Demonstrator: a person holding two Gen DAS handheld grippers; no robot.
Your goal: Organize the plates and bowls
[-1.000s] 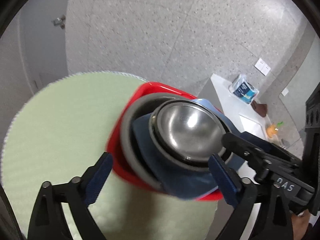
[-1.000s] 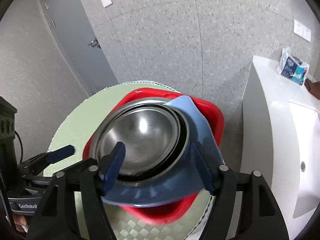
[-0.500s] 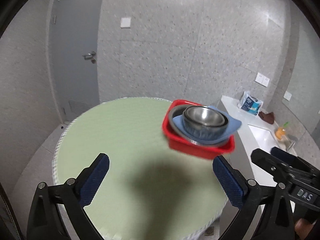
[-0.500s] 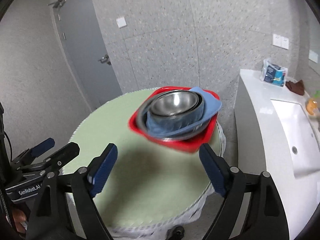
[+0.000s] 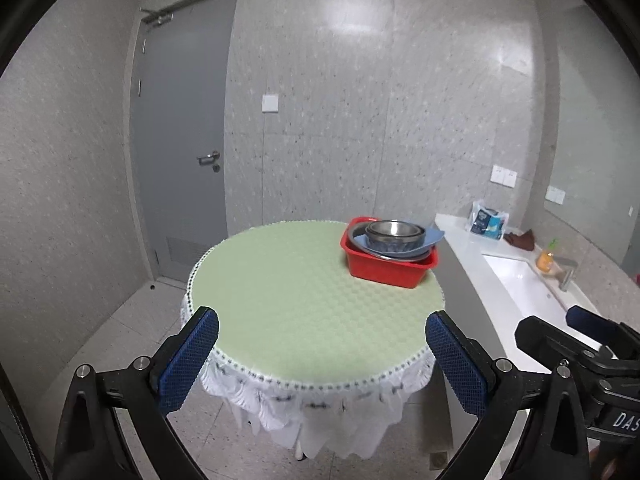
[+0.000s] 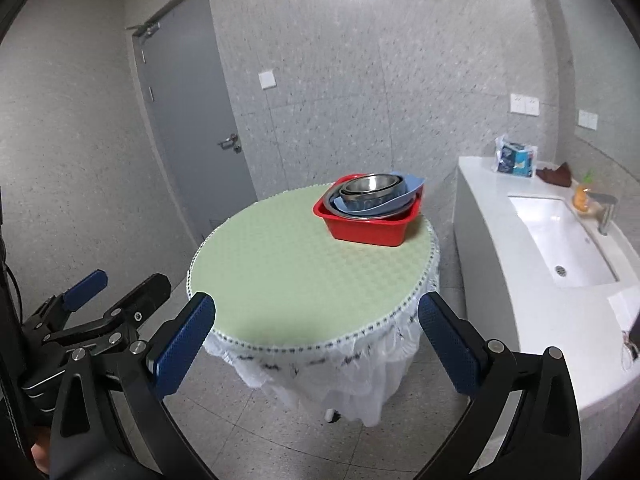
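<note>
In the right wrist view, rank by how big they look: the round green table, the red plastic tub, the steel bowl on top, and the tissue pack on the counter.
1. Round green table
2. Red plastic tub
3. Steel bowl
4. Tissue pack, though it sits farther from the camera, so its true size against the bowl is unsure.

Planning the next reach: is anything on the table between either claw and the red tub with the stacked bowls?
Nothing visible is. Only bare green tabletop lies between the open left claw, the open right claw and the red tub, which sits at the far right edge.
</note>
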